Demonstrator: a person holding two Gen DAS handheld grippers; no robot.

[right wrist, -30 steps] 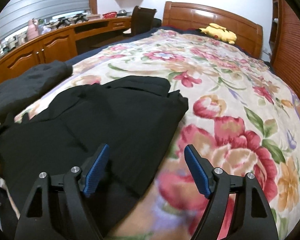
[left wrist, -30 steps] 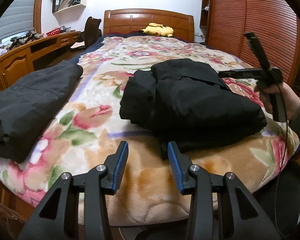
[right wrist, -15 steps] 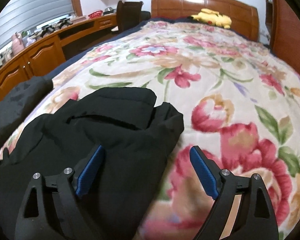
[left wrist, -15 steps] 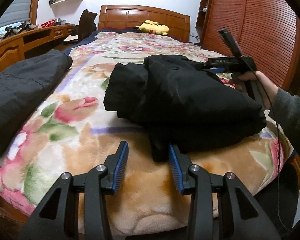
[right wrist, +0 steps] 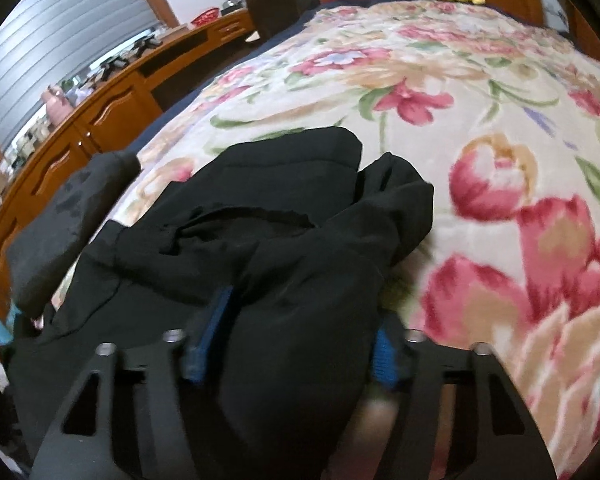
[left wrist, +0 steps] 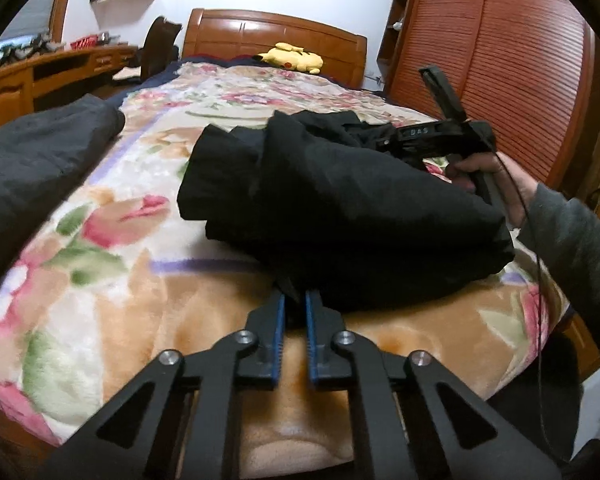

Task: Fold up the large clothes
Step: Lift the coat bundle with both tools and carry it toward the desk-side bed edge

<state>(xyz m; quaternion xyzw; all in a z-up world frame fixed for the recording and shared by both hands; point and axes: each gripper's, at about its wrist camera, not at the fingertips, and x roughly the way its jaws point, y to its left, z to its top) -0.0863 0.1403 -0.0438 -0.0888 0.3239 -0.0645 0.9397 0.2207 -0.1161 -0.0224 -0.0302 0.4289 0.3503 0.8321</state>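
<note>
Floral bed (left wrist: 112, 248): both jaws, apart before, now seemingly pinch the black garment (left wrist: 340, 208), right closing

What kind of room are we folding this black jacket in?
A bedroom, most likely: a bed with a flowered blanket and a wooden headboard, a yellow plush toy by the headboard, and a long wooden desk beside the bed.

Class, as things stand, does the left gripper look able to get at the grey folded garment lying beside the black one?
Probably not yet: the left gripper is shut on the black garment. The grey folded garment lies apart to the side, nothing covering it.
</note>
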